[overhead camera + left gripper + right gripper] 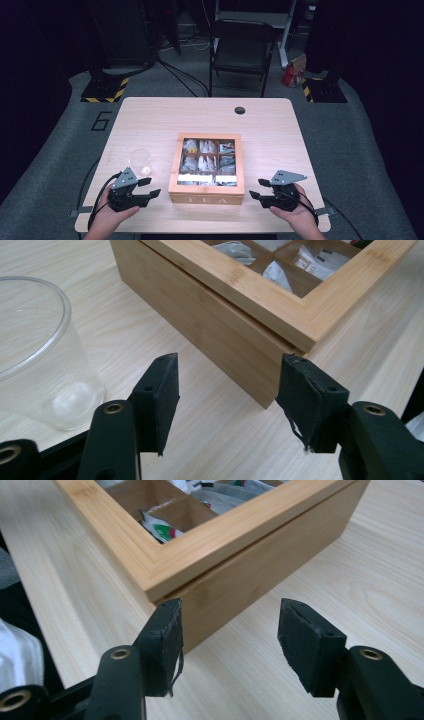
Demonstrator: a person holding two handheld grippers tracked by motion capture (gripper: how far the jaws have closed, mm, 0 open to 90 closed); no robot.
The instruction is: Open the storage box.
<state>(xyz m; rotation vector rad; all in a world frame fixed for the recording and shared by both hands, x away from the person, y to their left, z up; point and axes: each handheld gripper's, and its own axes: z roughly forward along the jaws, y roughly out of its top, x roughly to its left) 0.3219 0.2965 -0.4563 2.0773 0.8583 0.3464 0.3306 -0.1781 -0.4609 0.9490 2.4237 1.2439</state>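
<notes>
A closed wooden tea box (206,198) with a windowed lid stands in the middle of the table, several tea bags (205,160) showing in its compartments. A clear plastic cup (140,161) stands upright just left of it. My left gripper (154,186) is near the table's front edge, left of the box and in front of the cup. In the left gripper view its jaws (227,385) stand open with nothing between them, facing a box corner (215,330) with the cup (35,355) at left. My right gripper (256,188) is right of the box, open and empty (230,625), facing the other front corner (260,570).
The light wooden table (150,120) has a round cable hole (240,110) at the back. Beyond it stand a black folding chair (240,47), a red bag (294,72) on the floor and two stands with yellow-black striped bases (105,90).
</notes>
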